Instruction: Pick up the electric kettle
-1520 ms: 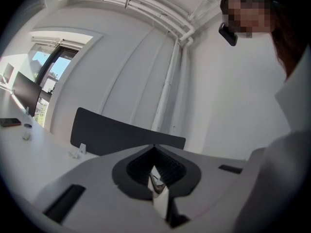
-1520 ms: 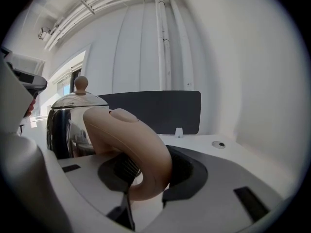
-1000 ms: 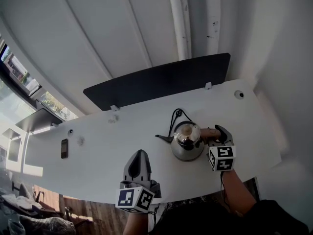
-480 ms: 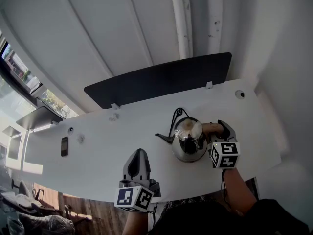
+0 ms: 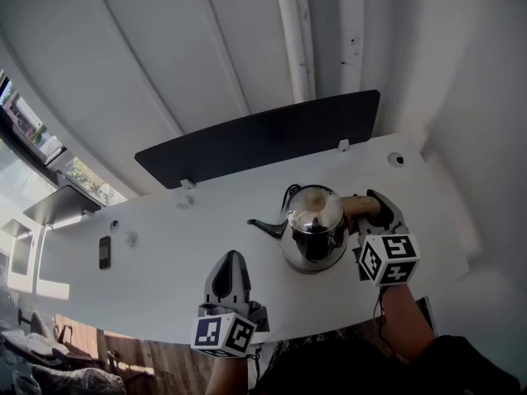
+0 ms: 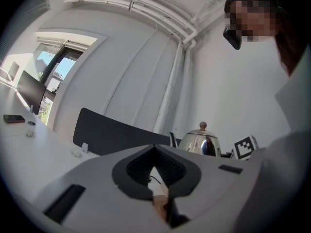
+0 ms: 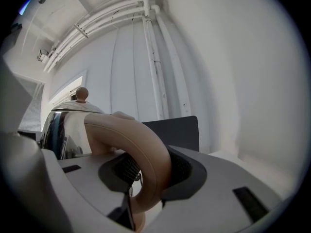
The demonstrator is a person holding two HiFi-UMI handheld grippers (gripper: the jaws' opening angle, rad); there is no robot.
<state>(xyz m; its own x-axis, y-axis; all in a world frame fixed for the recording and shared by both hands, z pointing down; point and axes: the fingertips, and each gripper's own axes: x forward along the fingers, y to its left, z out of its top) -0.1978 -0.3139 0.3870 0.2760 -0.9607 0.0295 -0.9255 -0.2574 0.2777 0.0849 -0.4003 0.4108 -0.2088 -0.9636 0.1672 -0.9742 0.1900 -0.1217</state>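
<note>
The electric kettle [image 5: 313, 225] is polished steel with a tan curved handle [image 5: 360, 206] and a dark spout [image 5: 259, 225] pointing left. My right gripper [image 5: 372, 206] is shut on that handle and holds the kettle above the white table [image 5: 165, 262]. In the right gripper view the handle [image 7: 141, 154] fills the gap between the jaws of the right gripper [image 7: 146, 178], with the steel body [image 7: 58, 125] at left. My left gripper [image 5: 230, 263] hovers by the table's front edge, shut and empty. In the left gripper view the left gripper [image 6: 155, 149] points level, and the kettle [image 6: 201, 142] shows beyond it.
A black partition [image 5: 255, 138] runs along the table's far edge. A black cord [image 5: 288, 194] curls behind the kettle. A dark phone [image 5: 104, 252] lies far left on the table. A round grommet [image 5: 396, 160] sits at the back right corner.
The right gripper has risen with the kettle, which now looks larger and higher in the head view. The left gripper has stayed where it was.
</note>
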